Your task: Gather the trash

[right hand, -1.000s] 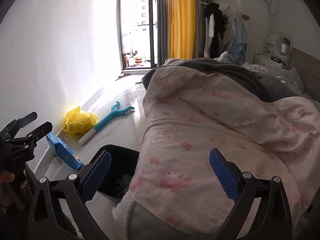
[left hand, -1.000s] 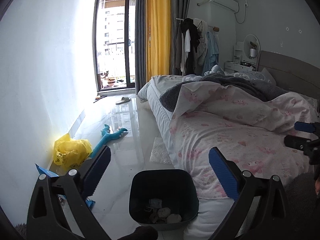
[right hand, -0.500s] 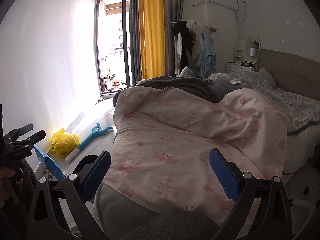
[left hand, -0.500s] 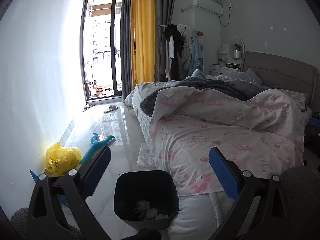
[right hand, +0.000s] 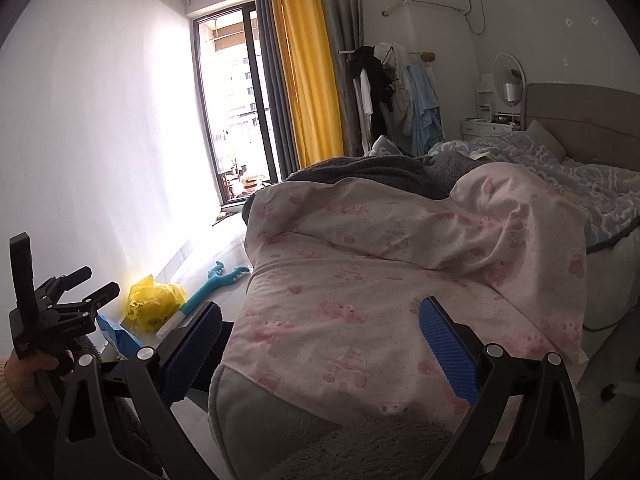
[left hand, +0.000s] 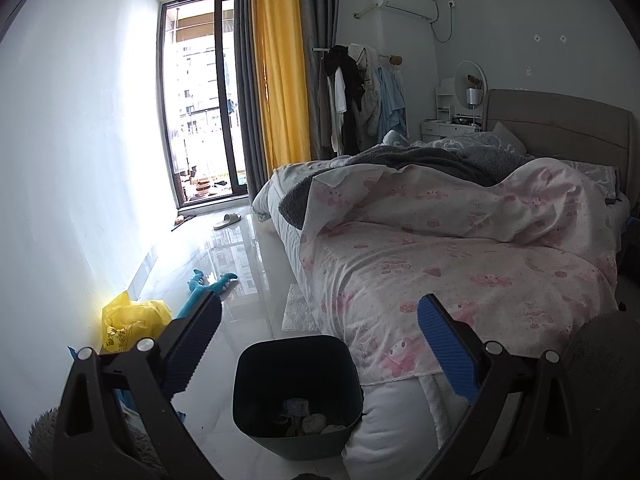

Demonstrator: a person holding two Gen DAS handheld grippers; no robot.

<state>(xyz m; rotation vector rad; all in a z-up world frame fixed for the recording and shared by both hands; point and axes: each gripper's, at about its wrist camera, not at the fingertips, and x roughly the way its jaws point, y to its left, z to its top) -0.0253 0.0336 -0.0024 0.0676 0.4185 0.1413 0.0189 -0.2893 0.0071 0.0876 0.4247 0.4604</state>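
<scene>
Change: both views now sit higher and further back than a second ago; bin smaller, lower centre of the left view.
Meaning: judged a survey for the next piece, nothing in hand.
Left claw (left hand: 318, 338): released, empty.
Right claw (right hand: 320, 340): released, empty, over bed (right hand: 360, 300).
Bin (left hand: 298, 394): dark, on floor (left hand: 240, 280) against the bed corner, crumpled scraps inside.
Trash: yellow bag (left hand: 132, 320) lower left by wall; bubble wrap (left hand: 298, 308) beside bed.

Right tongs (right hand: 320, 344) spread wide and empty over the foot of the bed (right hand: 400, 300) with its pink duvet. At far left, a hand (right hand: 24, 376) grips the left tongs (right hand: 90, 286). A yellow bag (right hand: 154, 304) sits on the floor (right hand: 228, 276) by the wall.
</scene>
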